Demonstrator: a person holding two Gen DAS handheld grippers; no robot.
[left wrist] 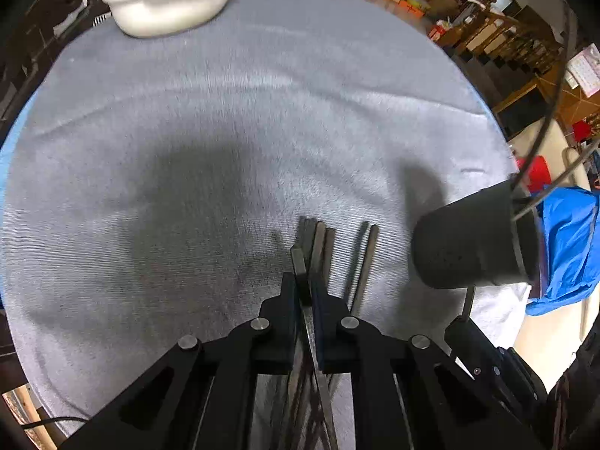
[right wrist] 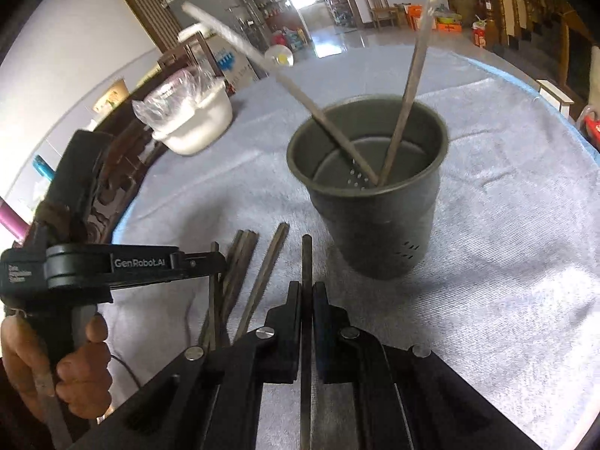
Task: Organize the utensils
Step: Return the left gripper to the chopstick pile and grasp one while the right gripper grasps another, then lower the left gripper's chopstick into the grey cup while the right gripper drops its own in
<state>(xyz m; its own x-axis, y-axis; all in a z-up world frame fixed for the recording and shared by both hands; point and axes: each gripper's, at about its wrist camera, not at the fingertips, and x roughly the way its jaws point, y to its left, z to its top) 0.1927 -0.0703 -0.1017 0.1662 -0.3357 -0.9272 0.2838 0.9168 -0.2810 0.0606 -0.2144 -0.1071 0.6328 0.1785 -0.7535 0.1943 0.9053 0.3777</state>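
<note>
While the grey towel (right wrist: 487, 262) covers the round table, a white pot (right wrist: 198, 123) sits at its far edge and the dark holder (right wrist: 375, 202) stands near me with two chopsticks (right wrist: 405, 112) leaning inside. Loose chopsticks (right wrist: 240, 273) lie on the towel beside it. My left gripper (left wrist: 305, 285) points steeply down, clamped on one chopstick (left wrist: 299, 262). My right gripper (right wrist: 306, 300) pinches another (right wrist: 306, 258), tilted toward the holder.

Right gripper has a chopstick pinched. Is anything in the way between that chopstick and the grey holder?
Nothing visible lies on the towel between the right gripper, shut on a chopstick, and the grey holder. Two chopsticks already lean inside it, leaving much of the mouth free.
</note>
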